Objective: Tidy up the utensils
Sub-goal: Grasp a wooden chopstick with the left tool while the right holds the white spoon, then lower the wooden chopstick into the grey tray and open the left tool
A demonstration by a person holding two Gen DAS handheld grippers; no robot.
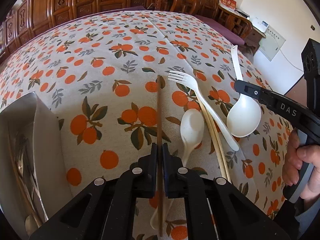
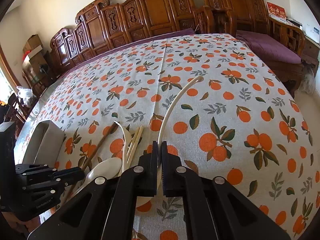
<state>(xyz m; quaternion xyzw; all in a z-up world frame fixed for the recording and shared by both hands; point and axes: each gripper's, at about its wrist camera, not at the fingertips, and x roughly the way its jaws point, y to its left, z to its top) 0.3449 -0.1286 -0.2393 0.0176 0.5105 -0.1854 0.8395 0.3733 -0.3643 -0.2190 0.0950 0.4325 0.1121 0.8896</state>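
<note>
Utensils counted on the desk point(image 1: 120, 46): two cream plastic spoons, one cream fork point(image 1: 202, 100), one pair of pale chopsticks point(image 1: 215, 140), one dark brown chopstick point(image 1: 159, 140). Left gripper point(image 1: 159, 150) is seen with its fingers clenched on the dark brown chopstick (thin, straight, wood-like), which is held above the cloth and points away from the camera. Right gripper point(image 2: 159, 148) is clenched on the long curved handle of the large spoon point(image 1: 244, 116) (round deep bowl, smooth matte). Small spoon point(image 1: 191, 128) lies just beside the pale chopsticks; the fork is laid across them. Cutlery box point(image 1: 43, 132) (white, rectangular, flat walls) sits at the left edge, metal cutlery inside, count unreadable. Desk is covered in woven cloth printed with oranges and leaves.
</note>
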